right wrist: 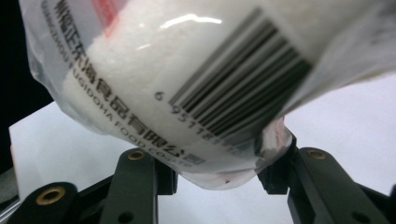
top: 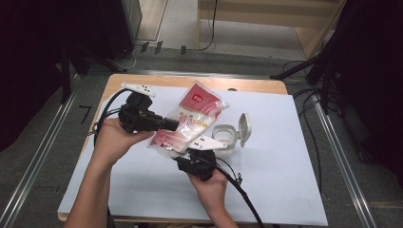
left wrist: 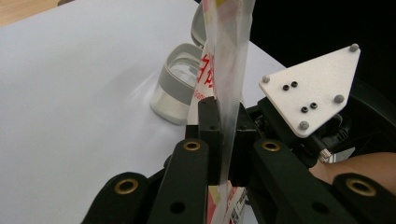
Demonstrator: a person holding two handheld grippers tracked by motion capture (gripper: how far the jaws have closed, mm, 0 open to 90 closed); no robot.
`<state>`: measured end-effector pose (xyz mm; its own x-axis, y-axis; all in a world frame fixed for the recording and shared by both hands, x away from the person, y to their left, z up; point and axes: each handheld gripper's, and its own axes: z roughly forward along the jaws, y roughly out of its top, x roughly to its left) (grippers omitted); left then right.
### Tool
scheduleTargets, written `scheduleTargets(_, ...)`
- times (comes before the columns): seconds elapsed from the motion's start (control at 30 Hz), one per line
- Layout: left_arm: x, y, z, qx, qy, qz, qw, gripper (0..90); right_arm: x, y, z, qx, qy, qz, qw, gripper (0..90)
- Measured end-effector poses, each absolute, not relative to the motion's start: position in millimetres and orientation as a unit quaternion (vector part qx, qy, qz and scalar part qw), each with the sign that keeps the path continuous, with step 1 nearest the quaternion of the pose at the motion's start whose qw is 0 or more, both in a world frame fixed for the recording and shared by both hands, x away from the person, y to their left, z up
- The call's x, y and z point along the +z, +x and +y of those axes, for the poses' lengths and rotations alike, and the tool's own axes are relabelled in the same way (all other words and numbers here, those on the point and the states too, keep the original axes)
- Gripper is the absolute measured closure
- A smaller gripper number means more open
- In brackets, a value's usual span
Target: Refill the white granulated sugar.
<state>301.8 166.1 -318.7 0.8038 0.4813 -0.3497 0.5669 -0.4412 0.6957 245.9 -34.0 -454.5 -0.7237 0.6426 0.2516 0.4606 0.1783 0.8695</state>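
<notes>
the bag [top: 187,124], clear plastic with red print and white grains inside, is held up off the sheet, tilted, its red-labelled top toward the far side of the table and its bottom end down toward the person. seen along the left gripper's jaws, the bag [left wrist: 229,70] runs edge-on between them, a thin flat strip of film. the left gripper [top: 166,124] comes in from the left in the high view and is clenched on that edge, the film pinched tight between its pads [left wrist: 208,135]. the right gripper [top: 187,153] sits under the bag's lower end; in its own view the bag [right wrist: 187,79], barcode and all, bulges just over the jaws, whose tips sit either side of the bottom corner with space between them. whether its pads [right wrist: 275,175] really press on the plastic i cannot tell.

just beside the bag, on its right in the high view, stands a small jar [top: 223,137] with its flip lid [top: 244,127] standing open. it rests on the white sheet [top: 285,166] that covers most of the wooden table [top: 256,85]. each hand [top: 114,137] grips its tool from the near side, cables trailing back.
</notes>
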Motion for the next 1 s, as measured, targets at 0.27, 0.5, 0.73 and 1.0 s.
scheduleTargets(0.27,-324,299,174,-0.043,0.851,0.312,0.420,88.9,-459,253,-42,0.524,0.385,0.756,0.078,58.4)
scheduleTargets(0.5,-327,296,174,-0.046,0.856,0.306,0.414,89.0,-461,256,-46,0.514,0.396,0.756,0.087,58.5)
scheduleTargets(0.73,-329,295,177,-0.052,0.856,0.302,0.415,89.1,-459,259,-51,0.509,0.396,0.758,0.093,58.7)
scheduleTargets(1.0,-324,298,182,-0.034,0.843,0.322,0.430,90.0,-451,265,-51,0.499,0.365,0.782,0.076,60.5)
